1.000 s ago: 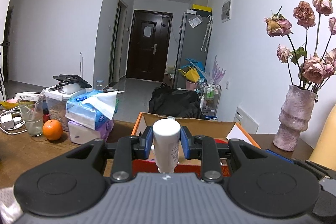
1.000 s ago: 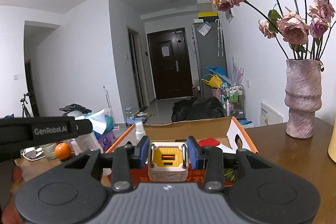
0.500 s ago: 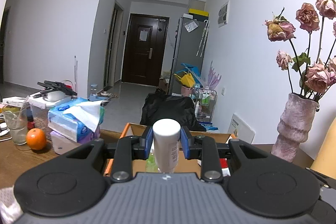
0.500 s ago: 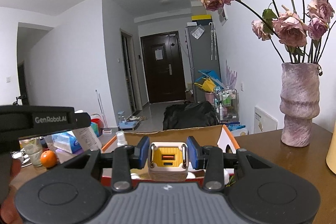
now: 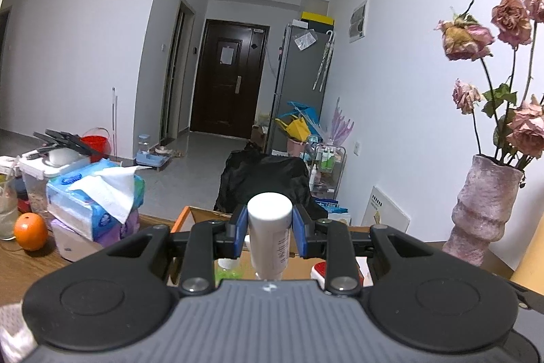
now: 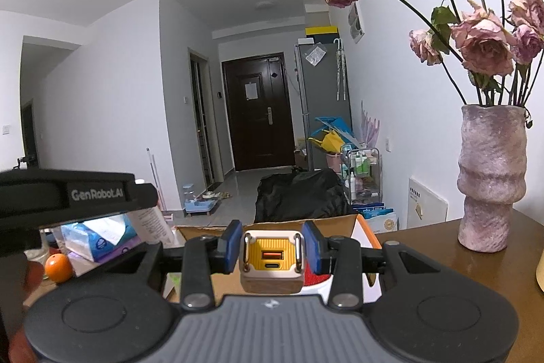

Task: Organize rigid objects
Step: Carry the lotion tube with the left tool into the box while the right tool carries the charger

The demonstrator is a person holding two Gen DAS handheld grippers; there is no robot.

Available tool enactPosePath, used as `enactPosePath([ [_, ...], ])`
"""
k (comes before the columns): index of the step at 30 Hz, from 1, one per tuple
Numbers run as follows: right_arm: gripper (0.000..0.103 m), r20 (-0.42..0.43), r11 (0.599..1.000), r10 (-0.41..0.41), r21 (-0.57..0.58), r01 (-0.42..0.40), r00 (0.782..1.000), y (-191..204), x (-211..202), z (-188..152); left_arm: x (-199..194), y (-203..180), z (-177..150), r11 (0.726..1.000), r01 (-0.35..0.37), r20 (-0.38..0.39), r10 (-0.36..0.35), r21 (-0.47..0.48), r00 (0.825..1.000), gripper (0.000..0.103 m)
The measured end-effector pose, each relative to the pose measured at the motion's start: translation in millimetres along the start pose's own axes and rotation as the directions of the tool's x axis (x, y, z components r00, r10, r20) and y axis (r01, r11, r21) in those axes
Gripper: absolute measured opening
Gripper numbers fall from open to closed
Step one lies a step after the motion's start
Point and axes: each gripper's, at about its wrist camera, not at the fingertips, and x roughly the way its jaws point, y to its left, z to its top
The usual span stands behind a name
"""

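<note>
A brown wooden table [image 6: 425, 247] carries everything. A cardboard box [image 6: 272, 225] sits open in its middle against the far edge. Toward the right edge stands a pink vase [image 6: 489, 179]. Toward the left edge lie stacked tissue packs [image 5: 91, 210], with an orange [image 5: 30, 231] and a glass [image 5: 6, 210] just beside them, and a clear tub [image 5: 37, 189] behind.

Glossy wooden table [image 6: 425, 247], rough matt vase [image 6: 489, 179], cardboard box [image 6: 272, 225]
</note>
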Motion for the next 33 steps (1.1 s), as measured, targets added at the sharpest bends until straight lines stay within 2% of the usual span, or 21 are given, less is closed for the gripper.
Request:
enactPosePath([
  [13, 0.037, 0.001, 1.0, -0.021, -0.018, 0.021, 1.0, -6.4, 39.3, 2.8, 41.1, 0.1, 0.8, 1.0, -0.027, 0.001, 0.027, 0.011, 1.0, 0.029],
  [27, 0.037, -0.023, 0.997, -0.065, -0.031, 0.064, 0.998, -12.9, 79.4, -6.8, 94.8, -0.2, -17.7, 0.993, -0.098, -0.054, 0.101, 0.063, 0.993, 0.029],
  [33, 0.037, -0.036, 0.996, -0.079, -0.04, 0.078, 0.996, -15.9, 93.8, -11.3, 104.8, -2.6, -23.6, 0.986, -0.127, -0.035, 0.131, 0.107, 0.991, 0.029],
])
